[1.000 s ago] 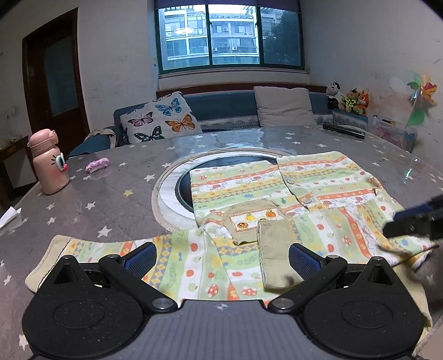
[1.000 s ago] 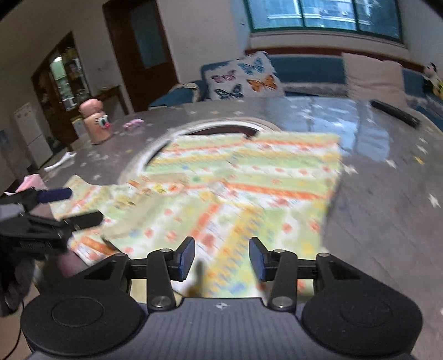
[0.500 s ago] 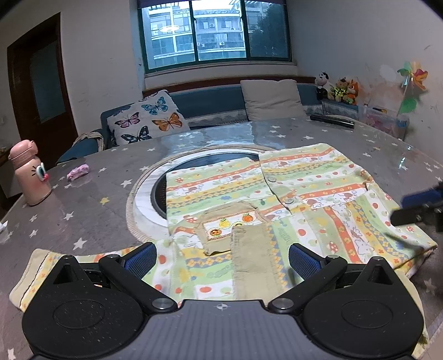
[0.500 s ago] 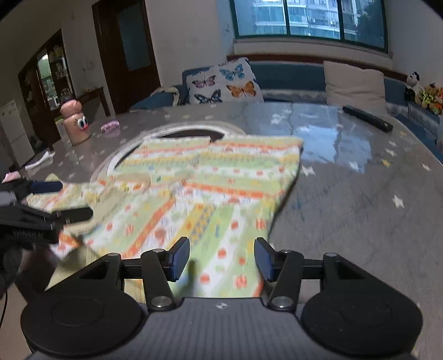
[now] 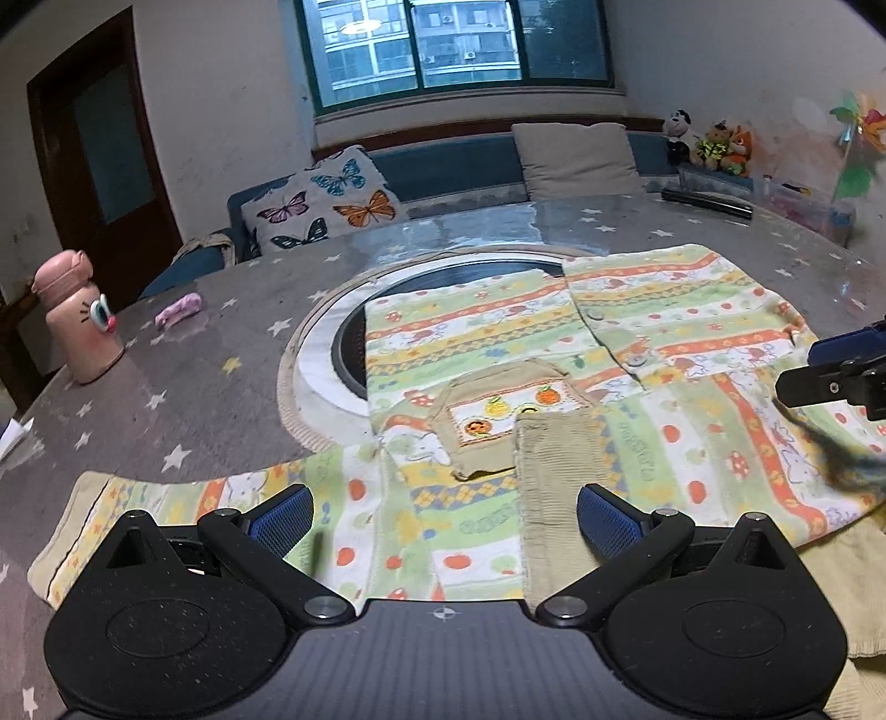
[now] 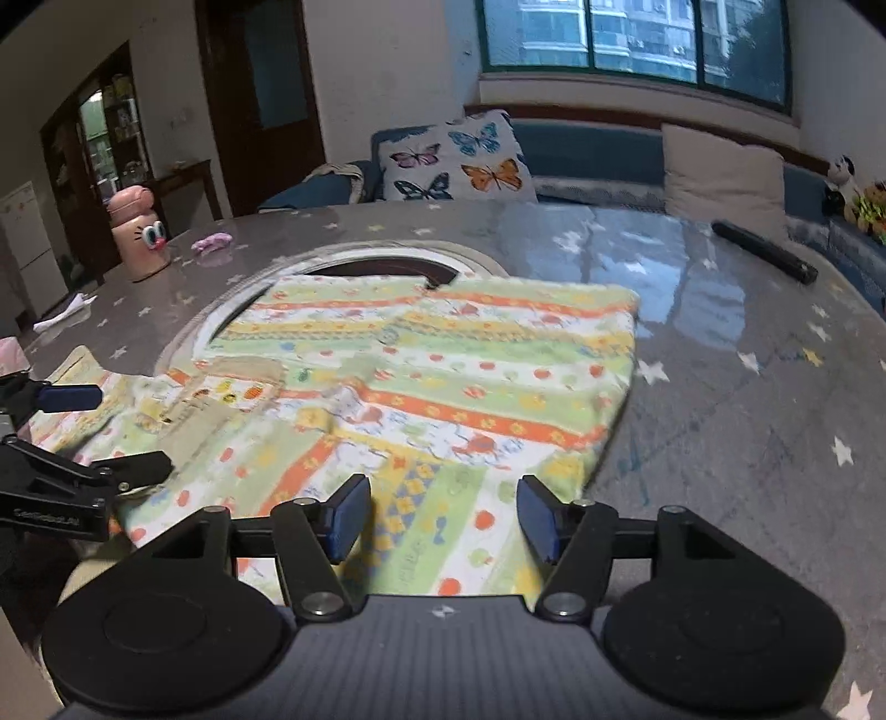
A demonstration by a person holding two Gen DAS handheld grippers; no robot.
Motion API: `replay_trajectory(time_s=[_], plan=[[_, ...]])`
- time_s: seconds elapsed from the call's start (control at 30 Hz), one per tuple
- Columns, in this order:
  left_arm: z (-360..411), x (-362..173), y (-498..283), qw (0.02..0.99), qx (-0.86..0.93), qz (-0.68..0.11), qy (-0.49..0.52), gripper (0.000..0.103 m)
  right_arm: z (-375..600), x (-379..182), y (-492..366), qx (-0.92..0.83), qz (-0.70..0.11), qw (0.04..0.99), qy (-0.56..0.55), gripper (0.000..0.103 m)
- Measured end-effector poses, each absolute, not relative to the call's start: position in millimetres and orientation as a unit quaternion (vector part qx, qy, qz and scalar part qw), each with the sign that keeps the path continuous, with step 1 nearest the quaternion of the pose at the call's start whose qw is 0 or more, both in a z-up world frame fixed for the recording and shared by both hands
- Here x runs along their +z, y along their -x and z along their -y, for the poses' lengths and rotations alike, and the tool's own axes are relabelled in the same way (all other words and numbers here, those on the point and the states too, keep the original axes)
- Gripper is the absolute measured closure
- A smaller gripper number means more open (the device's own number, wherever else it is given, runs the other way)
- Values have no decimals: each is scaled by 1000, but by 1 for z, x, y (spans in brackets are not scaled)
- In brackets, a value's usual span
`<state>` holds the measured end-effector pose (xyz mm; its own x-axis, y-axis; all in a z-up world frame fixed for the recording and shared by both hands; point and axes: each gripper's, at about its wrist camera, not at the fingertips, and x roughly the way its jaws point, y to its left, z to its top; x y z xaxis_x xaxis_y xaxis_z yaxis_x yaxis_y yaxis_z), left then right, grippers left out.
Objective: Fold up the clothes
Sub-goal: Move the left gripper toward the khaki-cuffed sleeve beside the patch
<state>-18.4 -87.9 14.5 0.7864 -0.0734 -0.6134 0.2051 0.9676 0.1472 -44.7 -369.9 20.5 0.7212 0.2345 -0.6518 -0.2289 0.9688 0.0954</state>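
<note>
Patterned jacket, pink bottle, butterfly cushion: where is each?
patterned jacket (image 6: 443, 387), right wrist view, striped back panel.
pink bottle (image 5: 83, 338), left wrist view, its body.
butterfly cushion (image 5: 326, 205), left wrist view, its printed face.

This was a home, a lived-in sitting room. A blue sofa (image 5: 459, 166) ran under a wide window (image 5: 459, 44), with a butterfly cushion (image 5: 326, 202) and a plain one (image 5: 576, 158) on it. Soft toys (image 5: 714, 144) sat past the surface's far right corner, near a pinwheel (image 5: 855, 149). A pink cartoon bottle (image 5: 77, 321) stood by the left edge of the round, star-printed surface (image 5: 210, 365). In the right wrist view, a dark door (image 6: 266, 99), a glass cabinet (image 6: 105, 138) and a white fridge (image 6: 27, 243) lay beyond the surface's left edge.
</note>
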Motion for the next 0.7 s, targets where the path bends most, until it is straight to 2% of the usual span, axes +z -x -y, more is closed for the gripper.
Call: replay_trajectory(time_s=[0.23, 0.33, 0.47, 0.7], plan=[[80, 17, 20, 940, -64, -324, -89, 0, 337, 25, 43, 158, -337, 928, 15, 38], [72, 19, 20, 941, -47, -326, -77, 0, 322, 21, 42, 171, -340, 924, 29, 30], [53, 25, 23, 946, -15, -318, -61, 0, 309, 18, 48, 181, -336, 923, 52, 27], [6, 33, 30, 950, 66, -304, -29, 1, 307, 20, 53, 184, -336, 922, 54, 26]])
